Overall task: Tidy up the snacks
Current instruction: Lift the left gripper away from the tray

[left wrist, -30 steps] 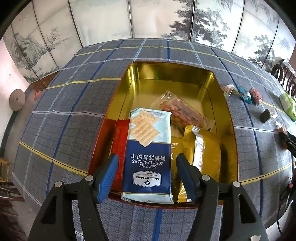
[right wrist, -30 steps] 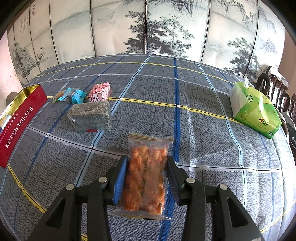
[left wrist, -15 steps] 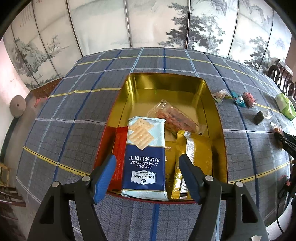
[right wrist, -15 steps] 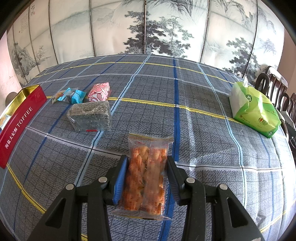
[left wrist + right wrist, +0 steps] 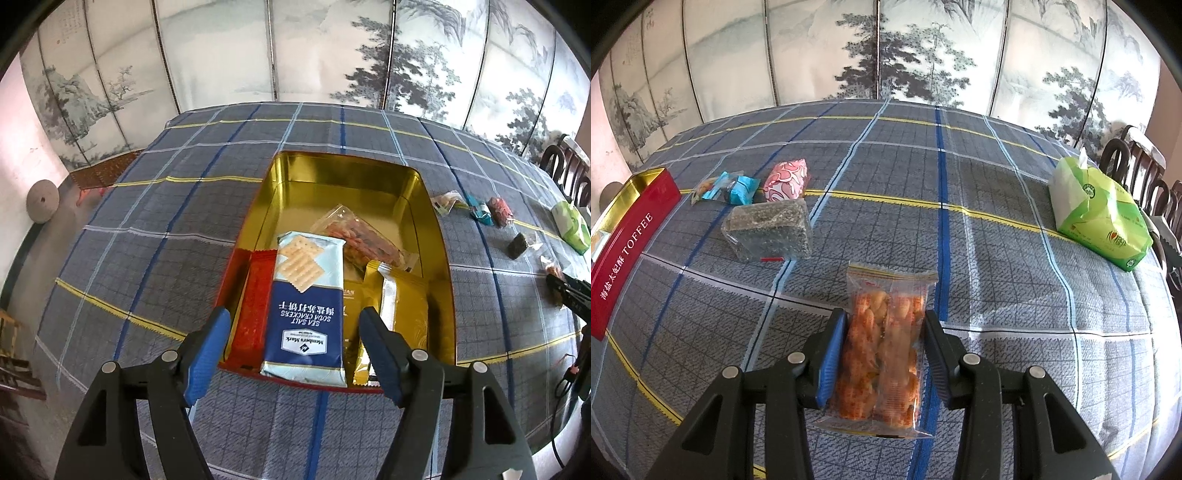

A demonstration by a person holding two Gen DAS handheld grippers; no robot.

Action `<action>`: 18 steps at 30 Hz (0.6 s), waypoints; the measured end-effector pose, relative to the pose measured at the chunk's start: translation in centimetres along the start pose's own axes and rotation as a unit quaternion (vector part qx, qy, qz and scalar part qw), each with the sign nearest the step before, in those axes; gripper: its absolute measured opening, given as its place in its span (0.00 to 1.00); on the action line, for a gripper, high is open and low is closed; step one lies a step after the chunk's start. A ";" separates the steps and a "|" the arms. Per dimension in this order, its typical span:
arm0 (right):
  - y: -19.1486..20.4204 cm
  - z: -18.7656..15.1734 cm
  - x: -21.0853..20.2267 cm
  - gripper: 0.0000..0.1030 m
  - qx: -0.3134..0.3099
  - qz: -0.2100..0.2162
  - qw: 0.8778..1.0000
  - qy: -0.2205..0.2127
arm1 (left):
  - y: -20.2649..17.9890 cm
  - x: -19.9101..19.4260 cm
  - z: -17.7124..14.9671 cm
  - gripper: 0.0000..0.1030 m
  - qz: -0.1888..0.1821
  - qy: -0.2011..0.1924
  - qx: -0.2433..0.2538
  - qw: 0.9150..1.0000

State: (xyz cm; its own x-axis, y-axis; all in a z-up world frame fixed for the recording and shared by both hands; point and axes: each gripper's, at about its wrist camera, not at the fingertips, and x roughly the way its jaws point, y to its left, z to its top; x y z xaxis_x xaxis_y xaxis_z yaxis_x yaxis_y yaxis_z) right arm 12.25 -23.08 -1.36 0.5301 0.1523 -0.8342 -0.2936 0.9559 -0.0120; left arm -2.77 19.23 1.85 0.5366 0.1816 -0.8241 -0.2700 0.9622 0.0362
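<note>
A red toffee tin (image 5: 343, 177) with a gold inside holds a blue-and-white soda cracker pack (image 5: 306, 258), a red packet (image 5: 256, 295), a gold packet (image 5: 402, 302) and a clear bag of orange snacks (image 5: 362, 240). My left gripper (image 5: 294, 317) hovers open over the tin's near edge. Its fingers stand apart from the cracker pack, which lies in the tin. In the right wrist view my right gripper (image 5: 884, 321) is shut on a clear packet of orange snacks (image 5: 886, 295), low over the checked tablecloth. The tin's red side (image 5: 624, 251) is at the far left.
Loose snacks lie between the tin and my right gripper: a dark seeded block (image 5: 768, 229), a pink packet (image 5: 786, 179) and a blue packet (image 5: 738, 188). A green tissue pack (image 5: 1100, 210) sits at the right, chairs (image 5: 1145, 162) behind it. A painted screen backs the table.
My left gripper has drawn back and up from the tin with its jaws a little wider; the cracker pack stays in the tin. The right gripper and its packet have not moved.
</note>
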 end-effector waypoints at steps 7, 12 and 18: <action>-0.2 0.9 0.3 0.42 0.006 -0.006 1.000 0.022 | 0.8 -0.8 -0.1 0.67 -0.001 -0.010 -0.010 1.000; -0.1 1.4 0.5 0.40 0.016 -0.015 0.999 0.033 | 1.6 -1.0 -0.1 0.67 0.000 -0.014 -0.018 1.000; 0.9 1.3 0.4 0.37 0.026 -0.036 0.998 0.034 | 2.6 -1.0 -0.4 0.75 0.007 -0.011 -0.033 0.999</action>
State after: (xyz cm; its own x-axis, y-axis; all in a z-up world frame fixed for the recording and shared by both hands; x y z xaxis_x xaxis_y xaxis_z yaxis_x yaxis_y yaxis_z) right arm 13.27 -21.79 -0.97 0.4917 0.0675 -0.8682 -0.2149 0.9756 -0.0458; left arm -4.36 21.52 2.50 0.5502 0.1992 -0.8109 -0.3286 0.9444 0.0091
